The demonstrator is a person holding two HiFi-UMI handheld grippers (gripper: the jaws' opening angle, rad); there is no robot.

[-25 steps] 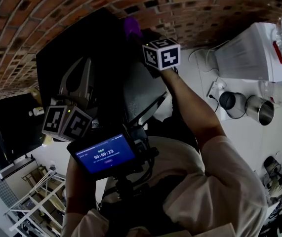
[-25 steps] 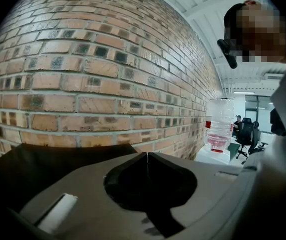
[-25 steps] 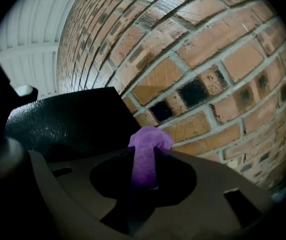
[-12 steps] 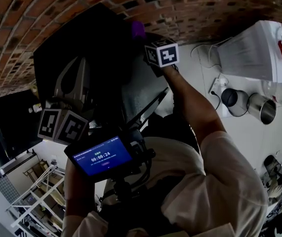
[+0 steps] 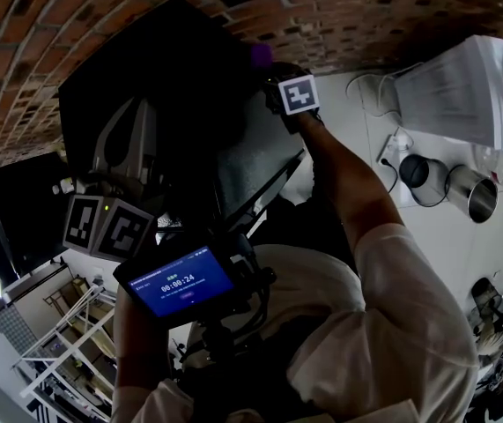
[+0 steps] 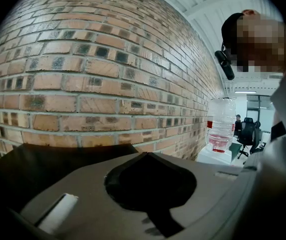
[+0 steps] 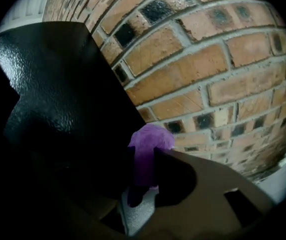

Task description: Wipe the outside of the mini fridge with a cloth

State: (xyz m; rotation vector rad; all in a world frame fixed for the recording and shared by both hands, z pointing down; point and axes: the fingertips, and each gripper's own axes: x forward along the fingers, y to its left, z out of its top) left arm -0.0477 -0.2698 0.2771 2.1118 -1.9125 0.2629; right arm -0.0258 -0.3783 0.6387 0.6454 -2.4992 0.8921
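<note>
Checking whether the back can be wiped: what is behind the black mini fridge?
A red brick wall stands behind the black textured mini fridge. Its rear face and any gap to the wall are hidden by its own body, so touching or apart cannot be told.

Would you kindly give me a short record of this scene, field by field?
mini fridge: black, in front of the brick wall
purple cloth: at the fridge's edge beside the wall; contact unclear
right gripper: shut on the cloth
left gripper: shut, nothing between its jaws
</note>
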